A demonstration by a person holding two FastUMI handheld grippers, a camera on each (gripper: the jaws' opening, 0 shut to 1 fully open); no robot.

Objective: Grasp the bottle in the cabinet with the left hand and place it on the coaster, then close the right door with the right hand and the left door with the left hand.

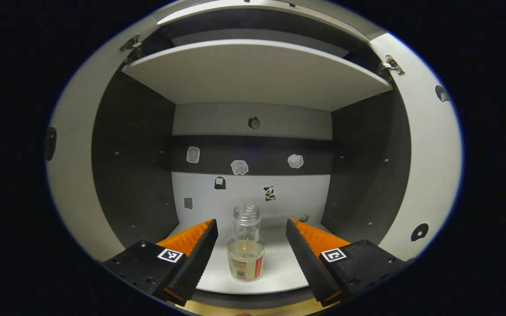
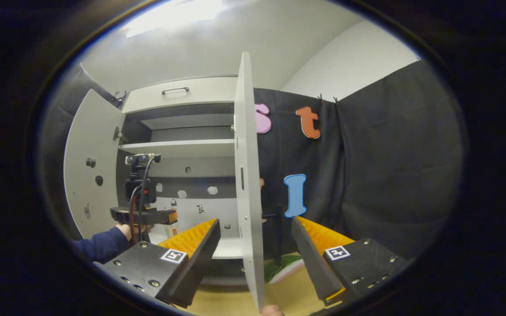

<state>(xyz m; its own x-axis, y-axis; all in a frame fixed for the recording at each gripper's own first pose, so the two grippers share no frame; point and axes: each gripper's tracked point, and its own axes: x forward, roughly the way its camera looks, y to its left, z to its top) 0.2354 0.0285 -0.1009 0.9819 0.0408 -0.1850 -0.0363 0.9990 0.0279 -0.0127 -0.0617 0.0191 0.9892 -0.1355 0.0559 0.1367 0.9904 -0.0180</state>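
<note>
Your left gripper (image 1: 251, 230) is spread wide, its fingers flanking the small clear glass bottle with a red-and-white label (image 1: 246, 250) without touching it. The bottle stands upright on the white bottom shelf (image 1: 279, 272) of the open grey-and-white cabinet (image 1: 139, 175), near the shelf's front edge, at six o'clock in the left gripper view. Small stickers (image 1: 239, 167) dot the back panel above it.

Your right gripper (image 2: 255, 226) is also spread, gripping nothing, with the edge of the white right door (image 2: 247, 175) standing open at twelve o'clock between its fingers. At nine o'clock in the right gripper view, the white left door (image 2: 88, 166) is swung open, and your left gripper shows beside it, held by a hand in a dark blue sleeve (image 2: 101, 245).
</note>
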